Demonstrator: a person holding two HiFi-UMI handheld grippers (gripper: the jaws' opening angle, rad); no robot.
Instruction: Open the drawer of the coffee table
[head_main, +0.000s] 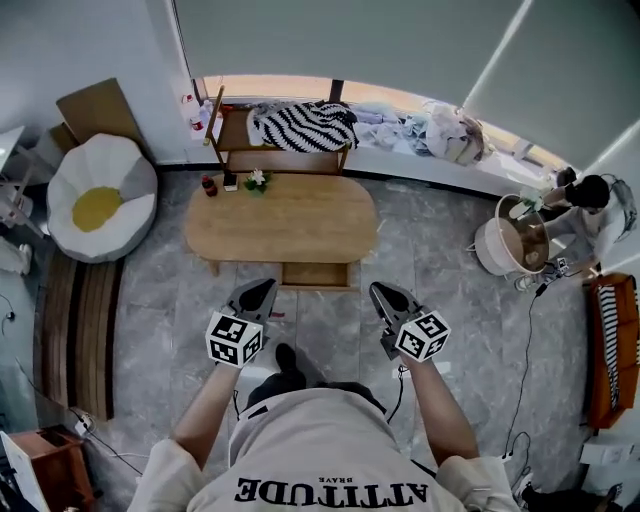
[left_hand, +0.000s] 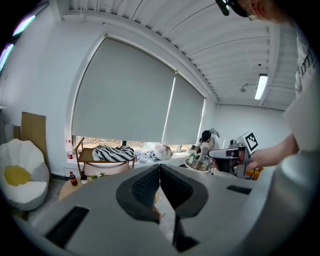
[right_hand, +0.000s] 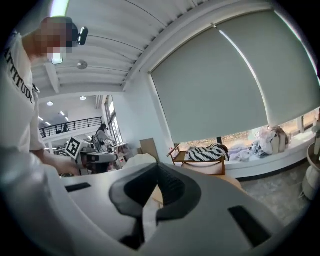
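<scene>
The oval wooden coffee table (head_main: 280, 215) stands on the grey floor ahead of me. Its drawer (head_main: 315, 274) juts out from the table's near edge, pulled open. My left gripper (head_main: 262, 291) hangs in the air short of the table, left of the drawer, its jaws shut with nothing in them. My right gripper (head_main: 381, 293) is level with it on the drawer's right, also shut and empty. In the left gripper view the jaws (left_hand: 160, 168) meet, with the right gripper (left_hand: 227, 154) beside them. The right gripper view shows its jaws (right_hand: 157, 168) closed together and the left gripper (right_hand: 95, 158) off to the side.
A small bottle (head_main: 208, 185) and a little plant (head_main: 257, 180) stand on the table's far left end. Behind it is a wooden chair (head_main: 285, 158) with a striped cloth (head_main: 303, 125). An egg-shaped beanbag (head_main: 100, 195) lies left, a white basket (head_main: 490, 250) right, an orange seat (head_main: 612, 350) far right.
</scene>
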